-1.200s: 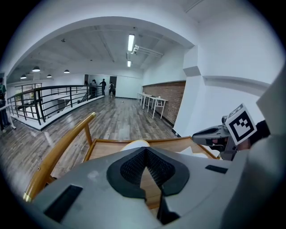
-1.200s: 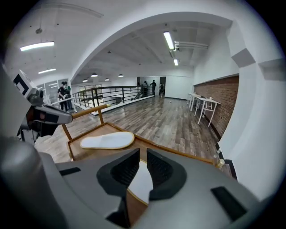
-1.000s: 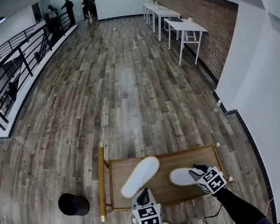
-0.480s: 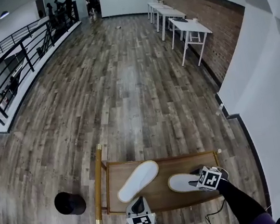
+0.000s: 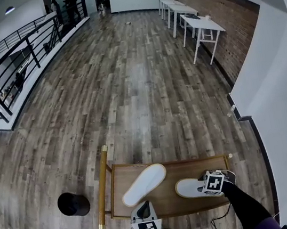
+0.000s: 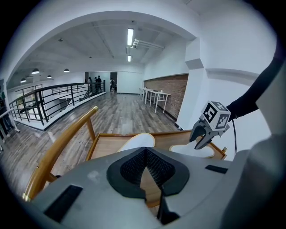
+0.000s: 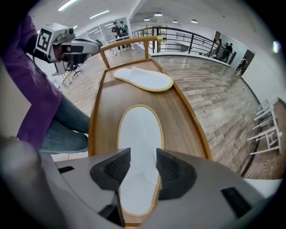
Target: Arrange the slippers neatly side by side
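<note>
Just letting go here: right tool (image 7: 143,166) standing spread wide over the near slipper (image 7: 139,134), lying loose and flat on the worktop (image 7: 105,112). Hanging back with left tool (image 6: 145,167) pressed together, pinching nothing. Probably one down; far slipper (image 7: 144,78) sitting angled, well apart, needing straightening next.

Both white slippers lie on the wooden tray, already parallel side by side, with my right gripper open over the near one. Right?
Not parallel: the right gripper view shows the far slipper lying crosswise to the near slipper. The rest holds: both lie on the wooden tray, and the right gripper is open over the near one.
</note>
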A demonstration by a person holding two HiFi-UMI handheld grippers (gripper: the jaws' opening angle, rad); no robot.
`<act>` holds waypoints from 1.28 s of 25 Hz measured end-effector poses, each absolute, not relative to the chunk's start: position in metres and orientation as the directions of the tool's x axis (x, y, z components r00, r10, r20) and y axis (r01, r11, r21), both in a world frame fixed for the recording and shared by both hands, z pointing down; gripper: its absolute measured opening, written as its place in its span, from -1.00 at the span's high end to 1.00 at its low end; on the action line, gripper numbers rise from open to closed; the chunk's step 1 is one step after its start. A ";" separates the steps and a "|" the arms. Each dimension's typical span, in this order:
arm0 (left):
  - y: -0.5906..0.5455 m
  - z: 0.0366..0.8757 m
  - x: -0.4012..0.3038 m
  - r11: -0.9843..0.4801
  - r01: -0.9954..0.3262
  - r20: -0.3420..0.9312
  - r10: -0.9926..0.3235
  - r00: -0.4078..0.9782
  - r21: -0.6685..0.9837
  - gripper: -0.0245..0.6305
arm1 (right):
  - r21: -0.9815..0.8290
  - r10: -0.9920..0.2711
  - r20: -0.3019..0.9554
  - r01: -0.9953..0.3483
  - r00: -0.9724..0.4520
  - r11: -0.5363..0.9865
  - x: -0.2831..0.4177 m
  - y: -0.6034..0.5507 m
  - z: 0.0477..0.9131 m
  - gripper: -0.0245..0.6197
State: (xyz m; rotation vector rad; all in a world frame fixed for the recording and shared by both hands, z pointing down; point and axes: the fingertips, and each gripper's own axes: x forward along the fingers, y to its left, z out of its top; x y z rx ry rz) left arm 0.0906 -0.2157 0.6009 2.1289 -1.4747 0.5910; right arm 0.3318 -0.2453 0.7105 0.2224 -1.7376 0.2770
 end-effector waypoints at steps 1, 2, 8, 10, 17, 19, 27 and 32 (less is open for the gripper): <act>-0.217 0.602 0.091 -0.304 -0.942 0.593 -0.736 0.328 0.143 0.93 | -0.074 0.020 0.984 -0.300 -0.178 0.951 0.332 -0.244 0.711 0.43; -0.217 0.603 0.092 -0.304 -0.941 0.591 -0.736 0.329 0.146 0.93 | -0.083 0.031 0.984 -0.299 -0.174 0.951 0.332 -0.243 0.711 0.43; -0.215 0.604 0.093 -0.296 -0.943 0.606 -0.726 0.325 0.152 0.93 | -0.099 0.061 0.988 -0.276 -0.145 0.956 0.339 -0.236 0.712 0.45; -0.215 0.602 0.093 -0.294 -0.945 0.605 -0.729 0.320 0.146 0.93 | -0.078 0.042 0.990 -0.271 -0.136 0.959 0.339 -0.237 0.712 0.56; -0.213 0.607 0.092 -0.290 -0.945 0.605 -0.728 0.321 0.153 0.93 | -0.036 0.008 0.995 -0.279 -0.102 0.960 0.341 -0.240 0.712 0.87; -0.213 0.608 0.093 -0.290 -0.944 0.606 -0.727 0.324 0.156 0.93 | -0.032 0.001 0.994 -0.289 -0.107 0.957 0.341 -0.240 0.710 0.88; -0.216 0.600 0.099 -0.306 -0.937 0.590 -0.730 0.344 0.167 0.93 | -0.049 -0.014 0.988 -0.398 -0.154 0.916 0.335 -0.242 0.692 0.88; -0.216 0.599 0.098 -0.308 -0.935 0.581 -0.734 0.351 0.175 0.93 | -0.070 0.000 0.989 -0.461 -0.150 0.885 0.333 -0.240 0.687 0.89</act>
